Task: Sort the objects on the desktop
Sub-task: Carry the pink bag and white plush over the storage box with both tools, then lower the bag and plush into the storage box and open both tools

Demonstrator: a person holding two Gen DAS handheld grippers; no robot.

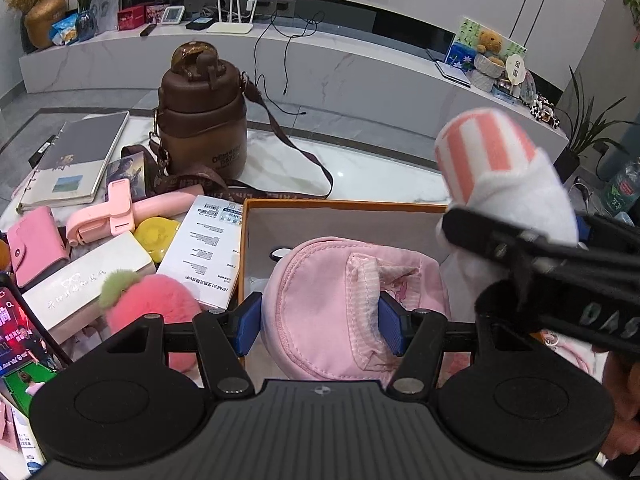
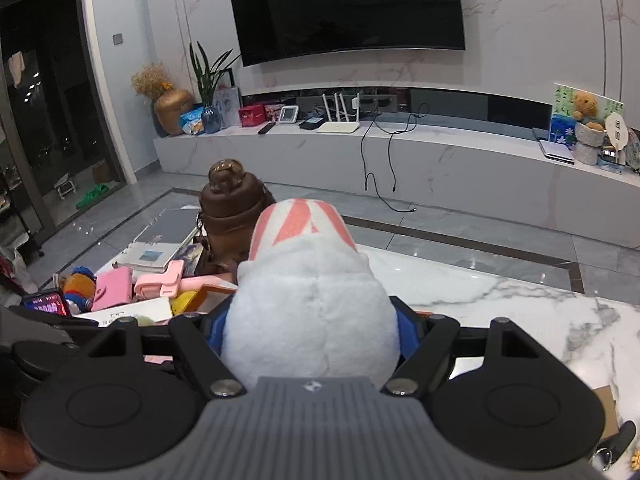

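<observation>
Pink cap (image 1: 340,304) sits clamped between our left gripper (image 1: 318,322) pads, over the orange-rimmed box (image 1: 344,205). Our right gripper (image 2: 312,332) squeezes a white plush toy (image 2: 312,312); its striped pink end points to 12 o'clock, long axis along the fingers. Both grippers tilt downward. In the left wrist view the toy sits at 2 o'clock from the cap. Brown bottle (image 1: 200,116) at 11 o'clock, on a marble table (image 2: 500,304). TV (image 2: 344,8) on the wall beyond.

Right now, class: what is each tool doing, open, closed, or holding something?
Left tool: closed on the pink pouch, over the orange-rimmed box.
Right tool: closed on the white plush toy with the pink-striped end.
</observation>
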